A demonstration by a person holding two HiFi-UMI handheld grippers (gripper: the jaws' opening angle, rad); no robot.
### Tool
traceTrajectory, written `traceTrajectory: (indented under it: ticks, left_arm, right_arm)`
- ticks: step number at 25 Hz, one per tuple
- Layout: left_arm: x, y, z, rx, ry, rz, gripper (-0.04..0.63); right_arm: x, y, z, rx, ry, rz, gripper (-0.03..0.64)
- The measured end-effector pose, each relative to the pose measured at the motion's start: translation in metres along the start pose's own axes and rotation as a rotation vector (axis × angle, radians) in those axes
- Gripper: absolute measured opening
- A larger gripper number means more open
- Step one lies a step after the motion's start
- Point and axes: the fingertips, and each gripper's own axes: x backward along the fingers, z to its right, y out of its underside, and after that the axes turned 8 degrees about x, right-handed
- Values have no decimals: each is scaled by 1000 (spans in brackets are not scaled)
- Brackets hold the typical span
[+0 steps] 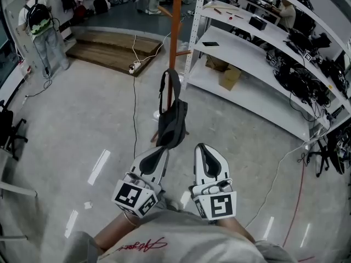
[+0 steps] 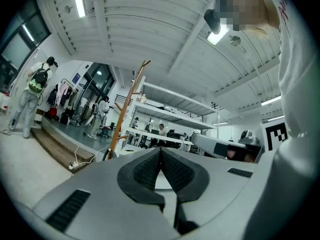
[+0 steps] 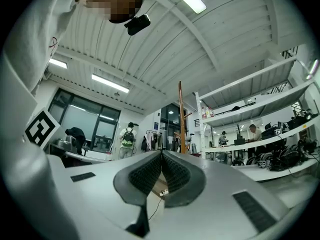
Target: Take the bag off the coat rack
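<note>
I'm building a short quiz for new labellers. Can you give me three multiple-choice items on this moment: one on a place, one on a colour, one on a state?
1. Where is the bag?
A. on the white shelf
B. hanging on the coat rack
C. lying on the floor

2. What colour is the coat rack's pole?
A. orange
B. blue
C. black

3. How are the left gripper and right gripper?
A. both open
B. both shut, empty
C. left shut on the bag's strap

Answers:
1 B: its strap runs up the pole.
2 A: the head view shows it orange.
3 B: in each gripper view the pads meet on nothing.
</note>
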Motion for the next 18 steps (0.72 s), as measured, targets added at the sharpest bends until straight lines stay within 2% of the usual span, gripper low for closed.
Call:
traceTrajectory:
  ticks: [8, 18]
  left_arm:
    - [-2, 11, -3, -14, -33, -6, 17]
    - [-45, 1, -34, -7, -4, 11, 17]
  right_arm:
    - [1, 4, 8, -9, -14, 13, 17]
    - [-47, 14, 25, 18, -6, 11, 17]
